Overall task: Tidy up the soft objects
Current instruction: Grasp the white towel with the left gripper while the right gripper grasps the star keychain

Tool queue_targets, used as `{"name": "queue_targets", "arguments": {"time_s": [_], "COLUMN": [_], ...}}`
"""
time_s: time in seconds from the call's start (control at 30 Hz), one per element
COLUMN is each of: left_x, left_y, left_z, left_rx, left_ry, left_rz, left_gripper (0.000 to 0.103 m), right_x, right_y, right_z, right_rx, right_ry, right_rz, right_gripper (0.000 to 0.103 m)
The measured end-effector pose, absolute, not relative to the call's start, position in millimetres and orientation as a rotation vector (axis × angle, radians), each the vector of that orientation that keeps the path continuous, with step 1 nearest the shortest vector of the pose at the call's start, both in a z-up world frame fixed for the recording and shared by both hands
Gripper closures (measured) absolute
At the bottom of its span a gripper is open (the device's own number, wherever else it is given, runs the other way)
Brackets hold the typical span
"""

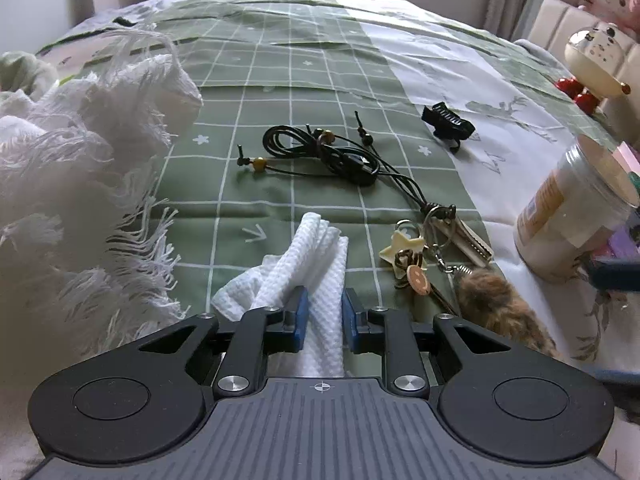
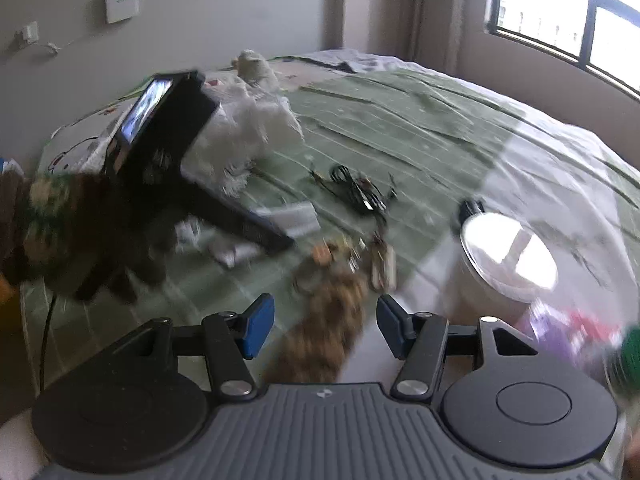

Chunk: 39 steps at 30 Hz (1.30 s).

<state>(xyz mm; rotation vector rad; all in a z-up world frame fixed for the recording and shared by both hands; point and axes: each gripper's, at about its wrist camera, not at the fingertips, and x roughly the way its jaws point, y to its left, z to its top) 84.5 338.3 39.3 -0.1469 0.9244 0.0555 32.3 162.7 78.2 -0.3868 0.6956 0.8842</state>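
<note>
A folded white waffle-weave cloth (image 1: 316,248) lies on the green checked bedspread (image 1: 280,80), and its near end runs up between the blue pads of my left gripper (image 1: 324,312), which is shut on it. To its left sits a heap of white fringed blanket (image 1: 80,180). The right wrist view is blurred. My right gripper (image 2: 326,328) is open and holds nothing, hanging over a brown furry keychain tail (image 2: 320,352). The left gripper (image 2: 272,236) also shows there, low over the white cloth (image 2: 298,216).
A coiled black cable (image 1: 332,156), a black hair clip (image 1: 446,120) and keys with a star charm (image 1: 432,240) lie ahead. A lidded jar (image 1: 572,216) stands at the right. Plush toys (image 1: 596,60) sit by the headboard. A window (image 2: 560,12) is beyond the bed.
</note>
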Motion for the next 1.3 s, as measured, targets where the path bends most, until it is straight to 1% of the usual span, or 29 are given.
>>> {"name": "queue_targets", "arguments": {"time_s": [0.1, 0.27, 0.3, 0.33, 0.37, 0.4, 0.5, 0.63, 0.8, 0.9, 0.97, 1.03, 1.07, 1.1, 1.17, 1.23, 1.3], "left_x": [73.9, 48.2, 46.1, 43.1, 38.3, 34.0, 27.9, 33.6, 52.3, 55.2, 56.3, 55.7, 55.1, 54.3, 52.4, 50.3, 52.7], "left_y": [345.5, 348.7, 349.6, 349.9, 350.7, 352.6, 354.6, 352.8, 363.9, 372.5, 365.9, 352.9, 346.8, 341.8, 336.6, 333.2, 333.2], "left_z": [43.0, 42.1, 43.5, 47.4, 53.6, 59.9, 73.1, 73.1, 56.4, 44.9, 43.1, 43.9, 45.4, 46.7, 48.6, 49.6, 46.2], "left_rx": [-0.162, -0.097, -0.098, -0.099, -0.106, -0.119, -0.108, -0.019, -0.092, -0.185, -0.166, -0.117, -0.086, -0.052, 0.010, 0.106, 0.193], "left_ry": [0.931, 0.917, 0.908, 0.883, 0.834, 0.786, 0.729, 0.751, 0.846, 0.890, 0.932, 0.979, 0.987, 0.991, 0.970, 0.917, 0.897], "left_rz": [0.080, 0.092, 0.100, 0.103, 0.087, 0.066, 0.080, 0.118, 0.138, 0.142, 0.066, -0.032, -0.058, -0.072, -0.057, 0.013, 0.078], "left_gripper": [0.082, 0.082, 0.082, 0.082, 0.079, 0.077, 0.077, 0.077, 0.077, 0.077, 0.076, 0.069, 0.062, 0.062, 0.062, 0.062, 0.061], "right_x": [50.9, 78.9, 83.3, 86.6, 87.3, 87.4, 74.9, 52.2, 24.5, 13.3, 5.0, 0.0, -1.4, -2.7, -5.2, -6.8, -9.6], "right_y": [194.3, 231.6, 237.3, 241.1, 242.7, 244.2, 231.3, 206.5, 177.7, 172.3, 172.5, 172.4, 172.1, 172.9, 173.9, 174.0, 174.6], "right_z": [64.8, 40.1, 33.9, 28.1, 22.5, 18.0, 22.0, 38.2, 47.2, 44.2, 39.4, 36.2, 35.0, 33.7, 32.1, 31.4, 29.5], "right_rx": [-0.416, -0.380, -0.383, -0.389, -0.404, -0.428, -0.433, -0.421, -0.387, -0.419, -0.469, -0.496, -0.500, -0.497, -0.499, -0.496, -0.510], "right_ry": [0.733, 0.816, 0.830, 0.845, 0.858, 0.871, 0.844, 0.780, 0.771, 0.761, 0.738, 0.733, 0.736, 0.741, 0.736, 0.729, 0.719], "right_rz": [0.893, 0.892, 0.877, 0.865, 0.856, 0.843, 0.859, 0.885, 0.928, 0.938, 0.943, 0.963, 0.971, 0.982, 0.980, 0.976, 0.973], "right_gripper": [0.046, 0.046, 0.048, 0.058, 0.069, 0.094, 0.101, 0.101, 0.101, 0.101, 0.101, 0.100, 0.099, 0.096, 0.087, 0.070, 0.068]}}
